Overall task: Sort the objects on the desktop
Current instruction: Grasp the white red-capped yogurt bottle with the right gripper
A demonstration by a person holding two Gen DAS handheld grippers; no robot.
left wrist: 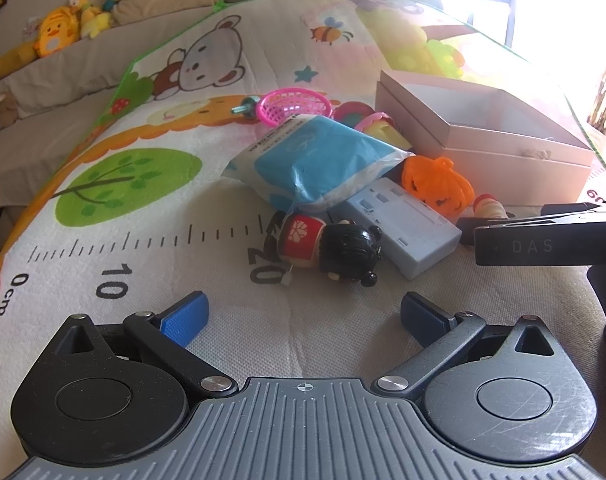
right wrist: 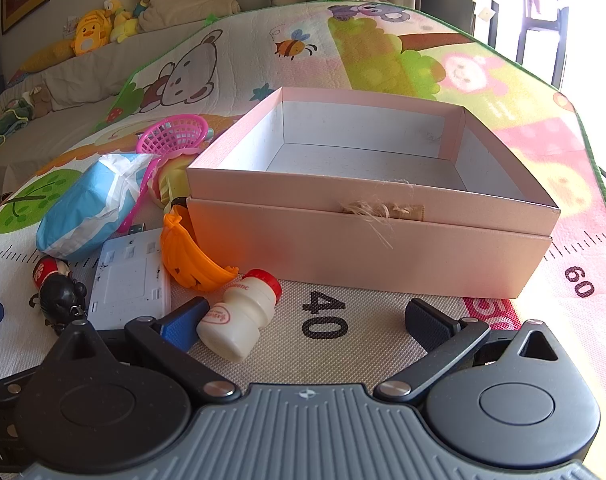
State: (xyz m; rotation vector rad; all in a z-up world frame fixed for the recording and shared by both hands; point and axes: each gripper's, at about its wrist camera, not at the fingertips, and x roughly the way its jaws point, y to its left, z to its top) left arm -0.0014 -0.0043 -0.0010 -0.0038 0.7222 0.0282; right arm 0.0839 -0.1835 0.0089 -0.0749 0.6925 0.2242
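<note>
A pile of small objects lies on the play mat left of an open pink box (right wrist: 367, 236), also in the left wrist view (left wrist: 503, 148). My left gripper (left wrist: 305, 316) is open and empty, just short of a red and black doll (left wrist: 331, 250). Behind the doll lie a blue tissue pack (left wrist: 315, 160), a grey-blue power strip (left wrist: 407, 224), an orange pumpkin toy (left wrist: 437, 184) and a pink basket (left wrist: 295, 106). My right gripper (right wrist: 307, 320) is open; a small white bottle with a red cap (right wrist: 239, 312) lies by its left finger (right wrist: 183, 322). The box is empty inside.
The cartoon mat (left wrist: 143, 216) with a printed ruler covers the surface. A sofa with plush toys (left wrist: 63, 28) stands behind it. The right gripper's body (left wrist: 543, 240) reaches into the left wrist view from the right. Bright window light washes out the far right.
</note>
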